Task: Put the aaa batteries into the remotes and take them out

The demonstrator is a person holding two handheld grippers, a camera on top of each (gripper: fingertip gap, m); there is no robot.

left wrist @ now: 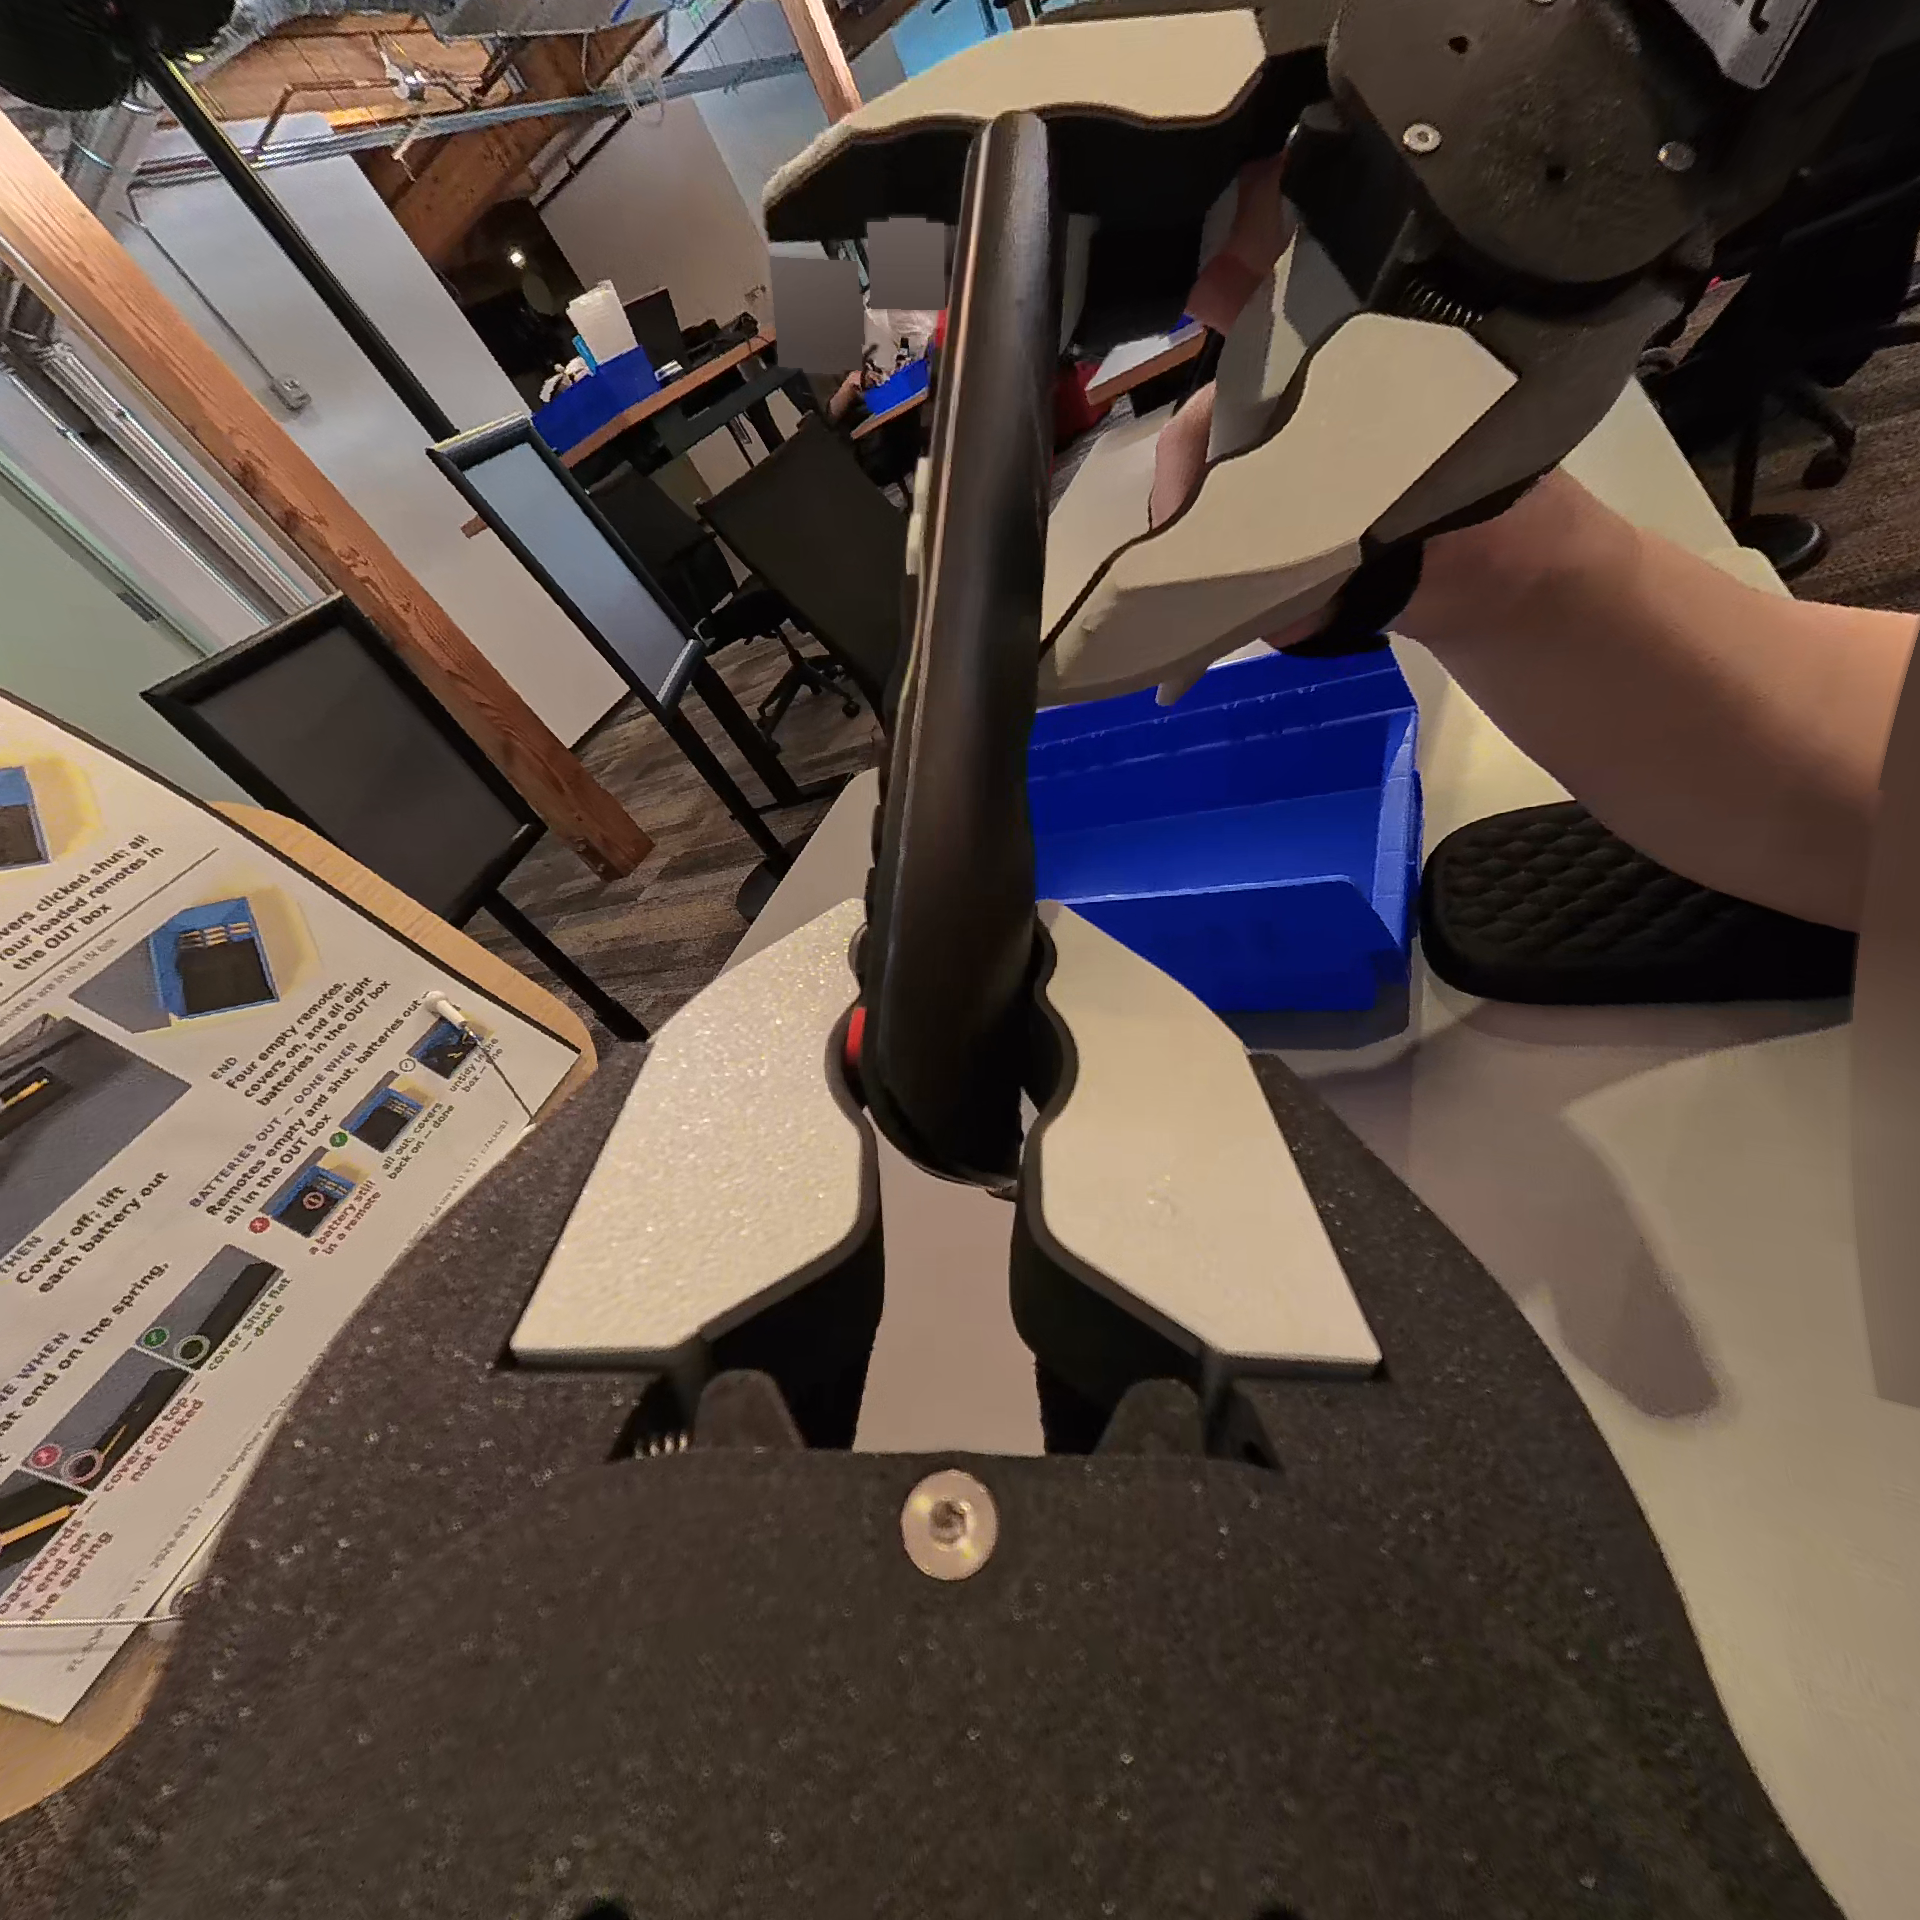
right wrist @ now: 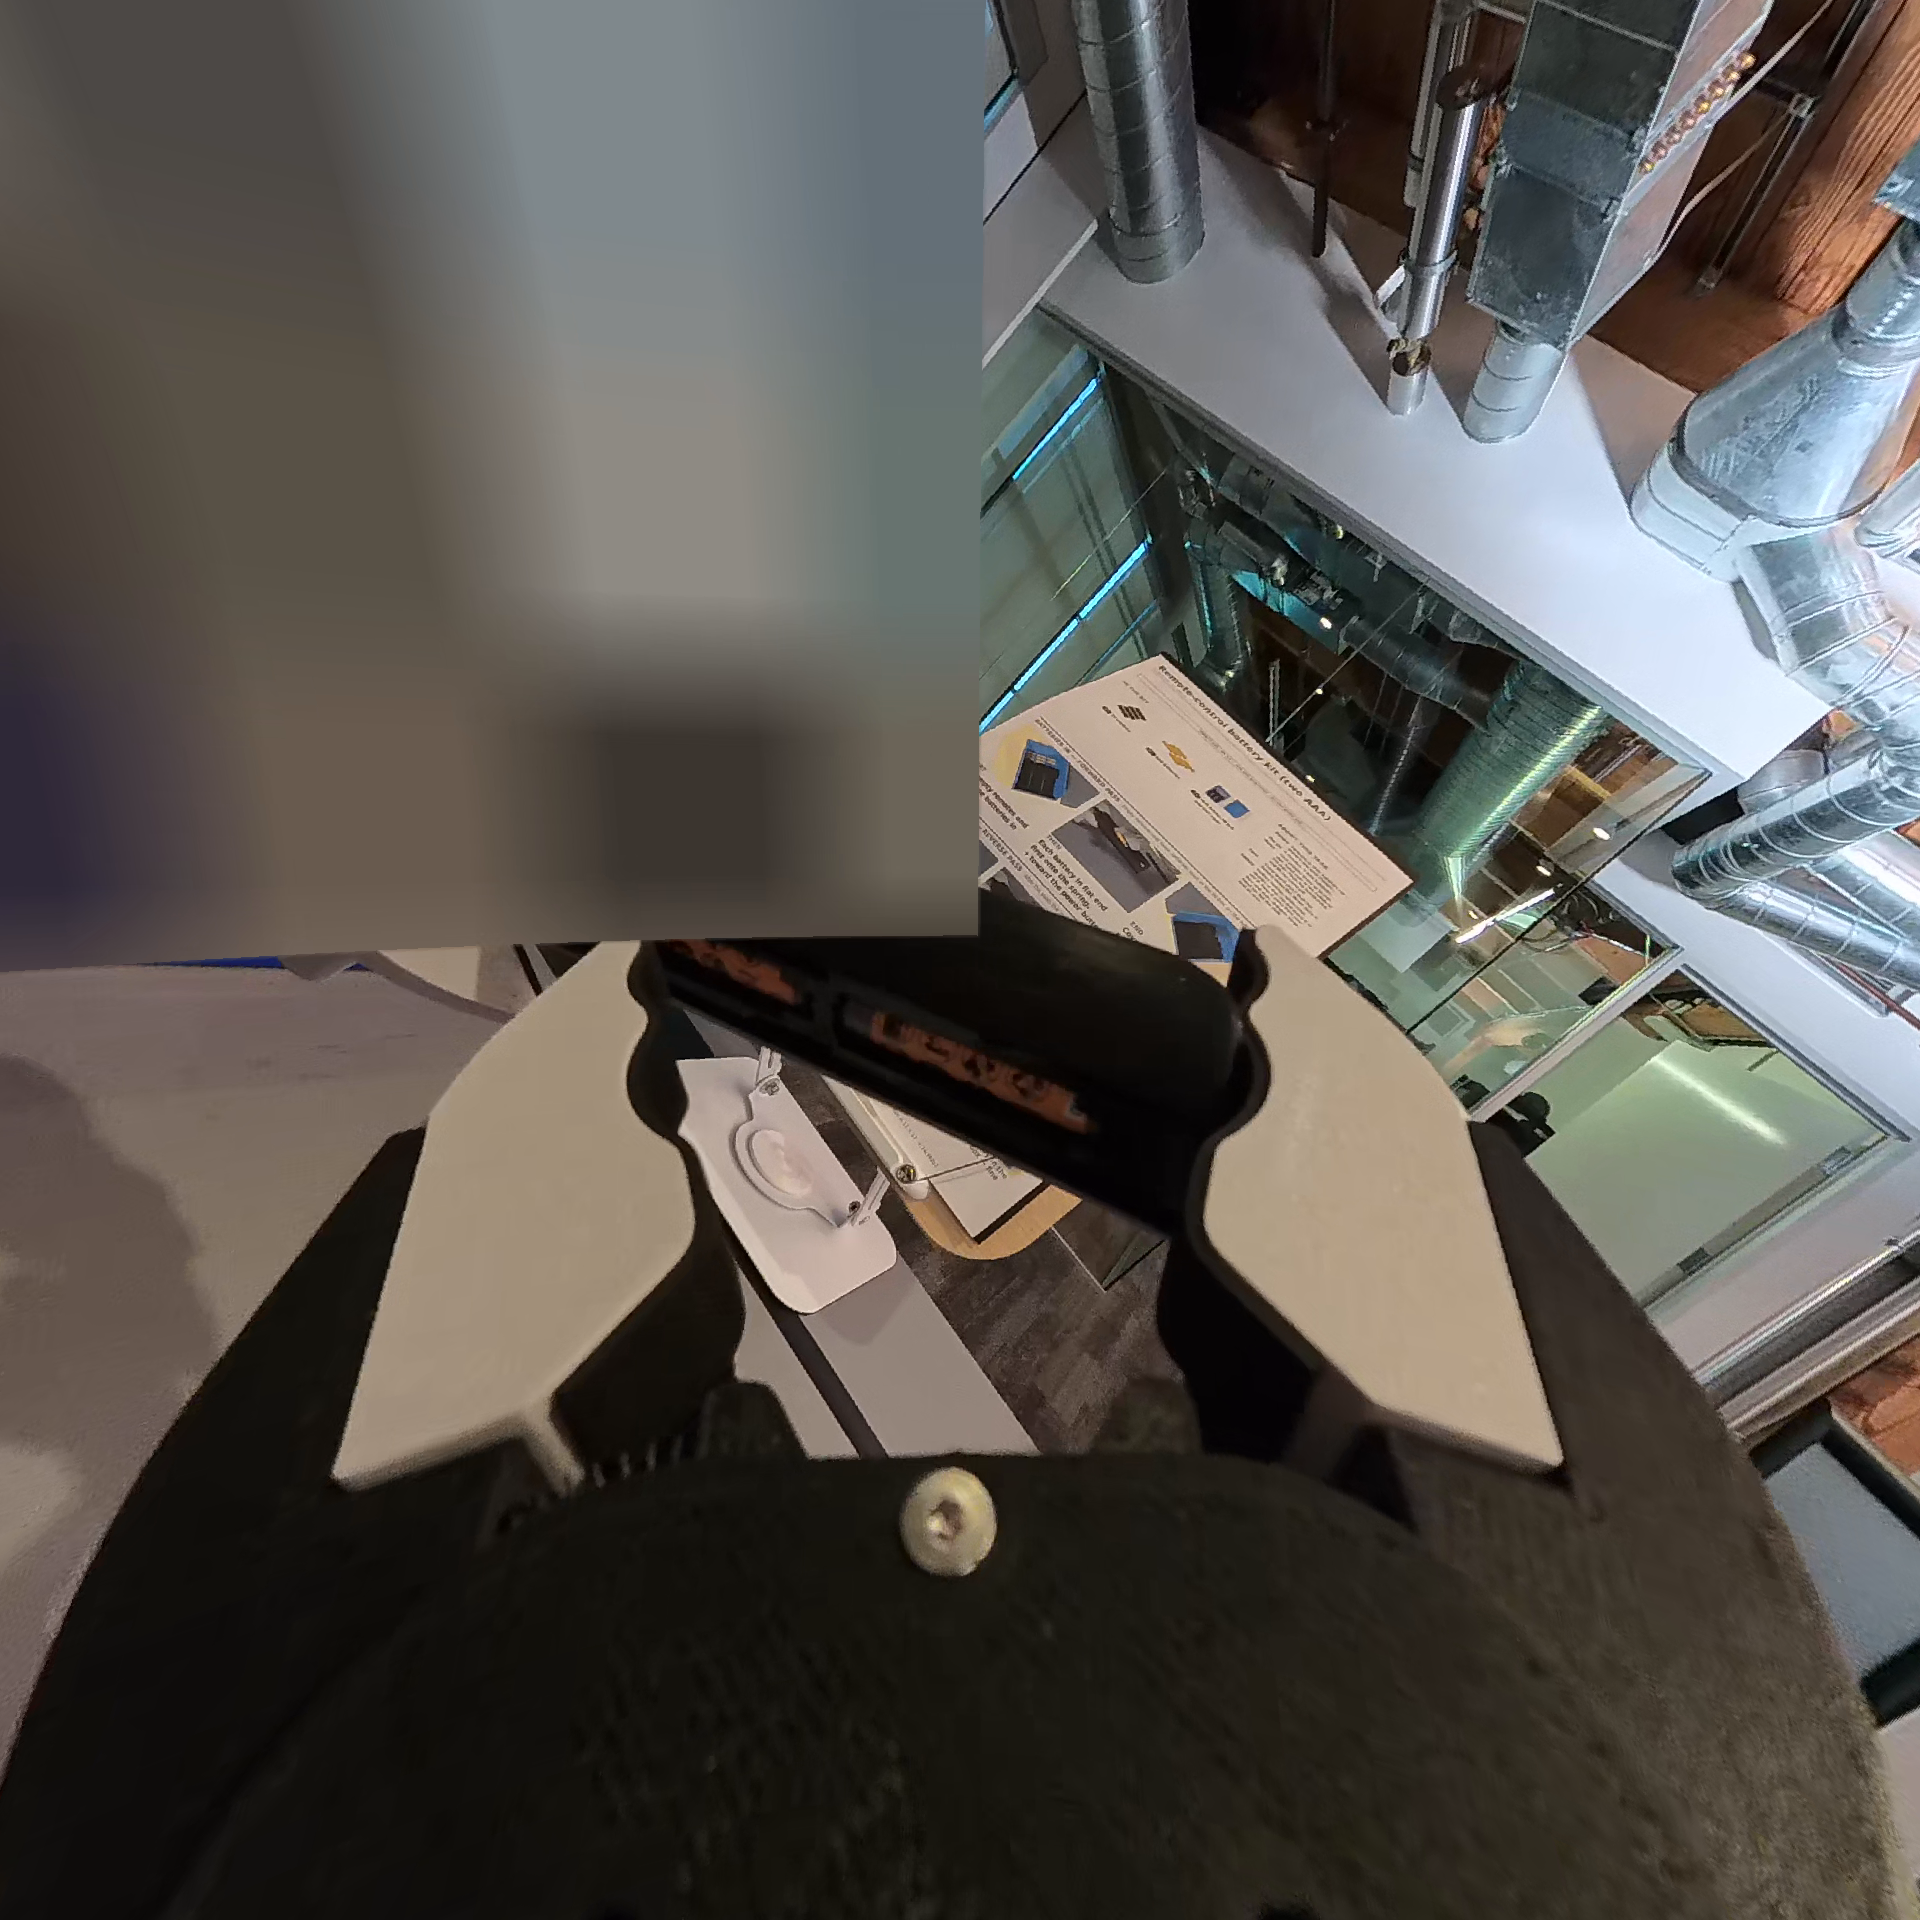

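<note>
Gripping one black remote (left wrist: pixel 966 644), both tongs, far end blur-hidden

Left gripper (left wrist: pixel 948 1049) is clamped on the bottom end of a black remote (left wrist: pixel 971 623) standing upright, right gripper (left wrist: pixel 1049 416) pinching its top, blue bin (left wrist: pixel 1247 831) behind.

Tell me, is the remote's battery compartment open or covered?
Open. In the right wrist view the remote shows an uncovered compartment with batteries lying inside; no cover sits over them.
</note>
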